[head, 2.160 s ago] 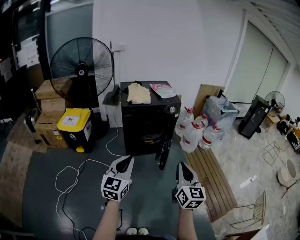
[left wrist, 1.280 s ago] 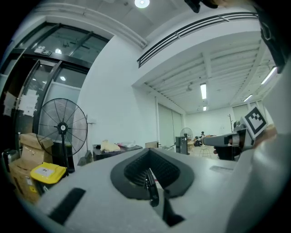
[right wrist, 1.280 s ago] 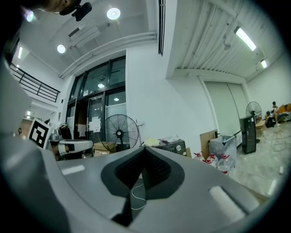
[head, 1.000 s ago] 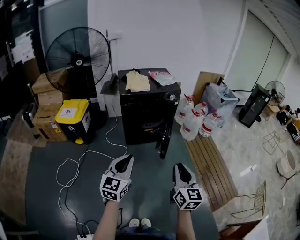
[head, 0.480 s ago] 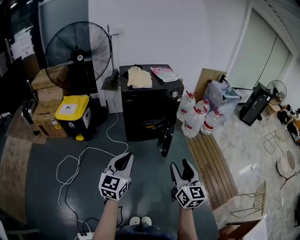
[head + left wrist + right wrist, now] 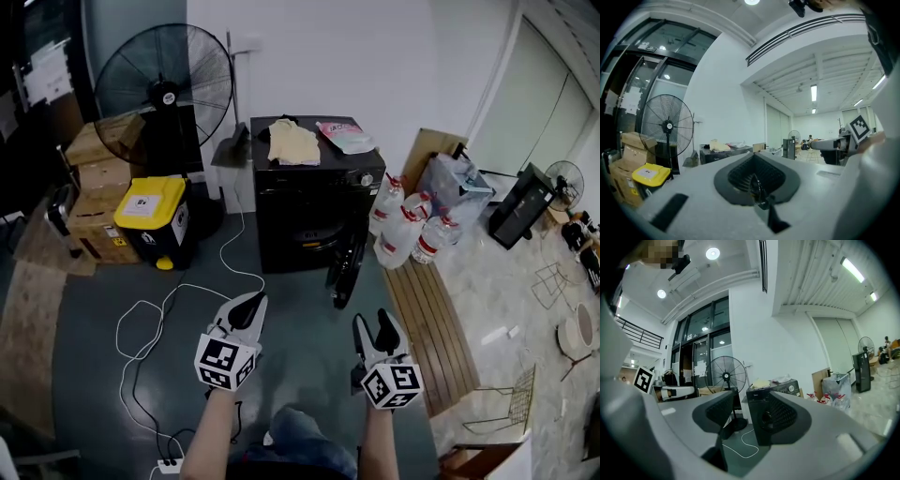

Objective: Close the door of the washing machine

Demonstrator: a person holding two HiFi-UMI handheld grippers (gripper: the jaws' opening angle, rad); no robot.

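The black washing machine [image 6: 314,197] stands against the white wall, and its round door [image 6: 345,267] hangs open at its front right. Both grippers hover level over the dark floor, well short of it. My left gripper [image 6: 246,309] is shut with nothing in it; its closed jaws [image 6: 757,180] fill the left gripper view, with the machine [image 6: 724,153] small behind them. My right gripper [image 6: 375,326] is open and empty, and its jaws have just been opening. In the right gripper view the machine [image 6: 754,401] shows through the gap of the right gripper [image 6: 749,413].
A yellowish cloth [image 6: 291,141] and a pink-white bag [image 6: 345,136] lie on the machine. Left of it stand a big fan [image 6: 164,84], a yellow bin [image 6: 150,220] and cardboard boxes [image 6: 94,187]. Water jugs [image 6: 408,230] and wooden boards [image 6: 422,328] are on the right. A white cable [image 6: 159,319] loops across the floor.
The right gripper's jaws have gone from shut to open. Both grippers have moved a little forward toward the machine, and a knee has come into view at the bottom.
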